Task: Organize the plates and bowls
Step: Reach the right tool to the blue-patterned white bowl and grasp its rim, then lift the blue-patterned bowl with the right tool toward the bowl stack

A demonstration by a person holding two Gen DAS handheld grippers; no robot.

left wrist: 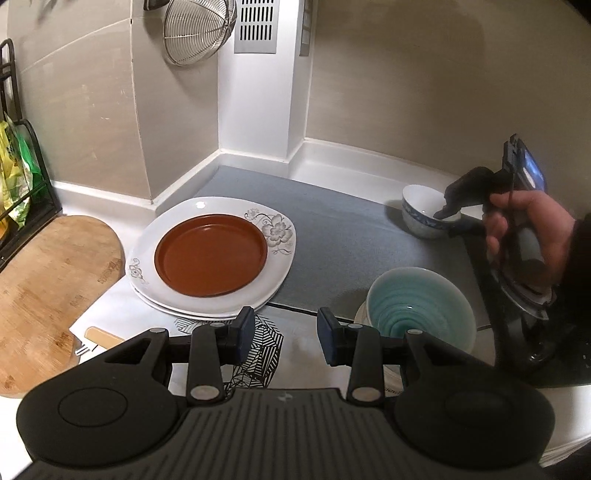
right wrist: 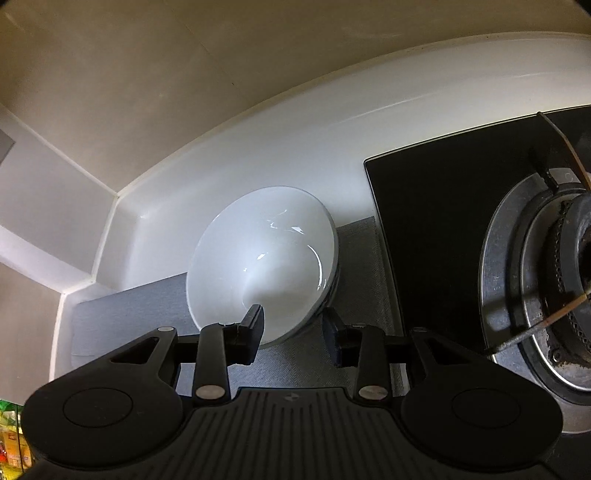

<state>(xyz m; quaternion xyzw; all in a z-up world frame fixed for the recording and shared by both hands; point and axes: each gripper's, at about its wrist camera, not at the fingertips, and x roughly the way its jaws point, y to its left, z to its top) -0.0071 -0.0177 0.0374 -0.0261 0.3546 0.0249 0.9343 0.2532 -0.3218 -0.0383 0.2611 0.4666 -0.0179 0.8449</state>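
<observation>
A brown plate (left wrist: 210, 254) lies on a stack of white square floral plates (left wrist: 275, 229) at the left edge of the grey mat (left wrist: 332, 229). A teal bowl (left wrist: 417, 302) is nested in a white bowl (left wrist: 360, 314) just ahead and right of my left gripper (left wrist: 286, 325), which is open and holds nothing. At the far right a blue-and-white bowl (left wrist: 417, 206) stands on the mat, nested on another bowl in the right wrist view. My right gripper (right wrist: 293, 325) straddles its near rim, one finger inside the white bowl interior (right wrist: 266, 251), pads not pressing.
A wooden cutting board (left wrist: 48, 280) and a fork (left wrist: 86, 347) lie at the left, beside a black rack with green bags (left wrist: 14, 166). A wire strainer (left wrist: 195, 29) hangs on the wall. A black gas hob (right wrist: 424, 221) with its burner (right wrist: 535, 277) borders the mat's right side.
</observation>
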